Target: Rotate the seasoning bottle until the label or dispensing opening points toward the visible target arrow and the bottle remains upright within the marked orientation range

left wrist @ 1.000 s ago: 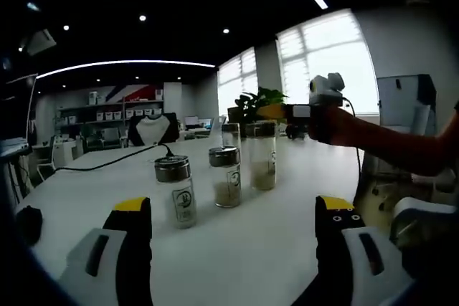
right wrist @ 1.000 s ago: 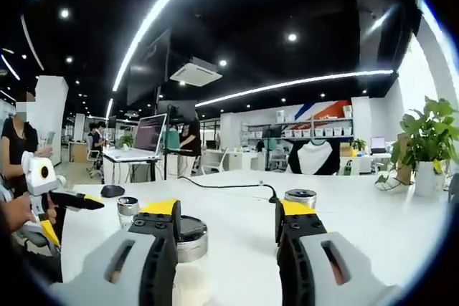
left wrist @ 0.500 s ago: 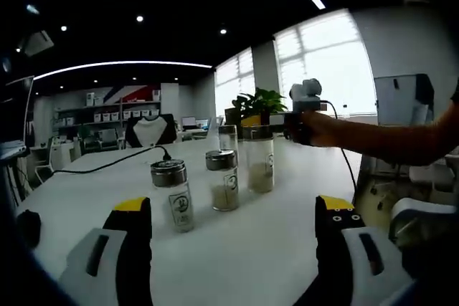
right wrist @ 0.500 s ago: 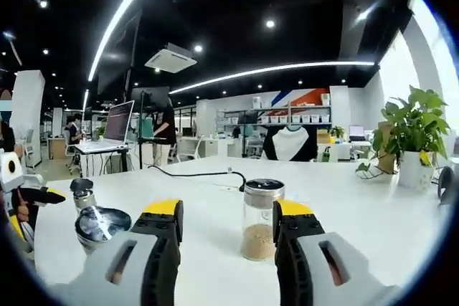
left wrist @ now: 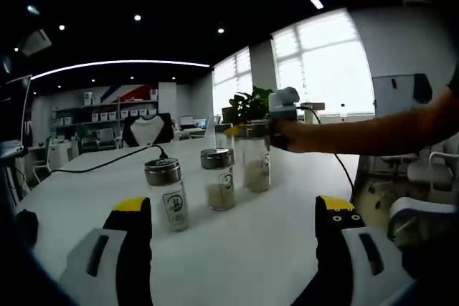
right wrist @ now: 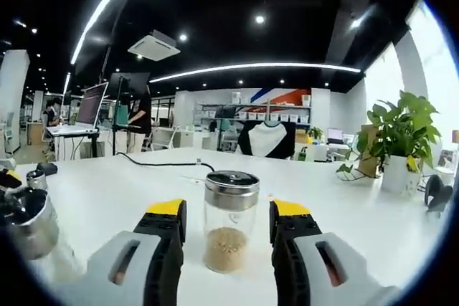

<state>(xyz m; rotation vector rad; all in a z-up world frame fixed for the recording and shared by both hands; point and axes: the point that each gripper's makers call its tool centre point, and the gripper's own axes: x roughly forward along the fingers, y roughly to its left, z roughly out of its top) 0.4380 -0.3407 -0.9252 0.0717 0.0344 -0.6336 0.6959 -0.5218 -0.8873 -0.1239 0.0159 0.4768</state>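
Several glass seasoning bottles with metal lids stand upright in a row on the white table (left wrist: 251, 249). In the left gripper view the nearest bottle (left wrist: 166, 195) shows a label, then comes a middle bottle (left wrist: 216, 188) and a taller bottle (left wrist: 254, 166). My left gripper (left wrist: 233, 213) is open, well short of them. My right gripper (left wrist: 283, 109), held by a person's arm (left wrist: 366, 134), is at the tall bottles. In the right gripper view my right gripper (right wrist: 228, 214) is open, its jaws on either side of a bottle with tan grains (right wrist: 229, 220), not touching it.
A blurred bottle lid (right wrist: 29, 220) sits close at the lower left of the right gripper view. A black cable (left wrist: 107, 161) and a mouse (left wrist: 25, 223) lie on the table. A potted plant (right wrist: 401, 141) stands at the right, a laptop (right wrist: 86, 109) far left.
My right gripper has moved toward the row of bottles, and the bottle with tan grains now stands larger and centred between its jaws. The left gripper has barely moved.
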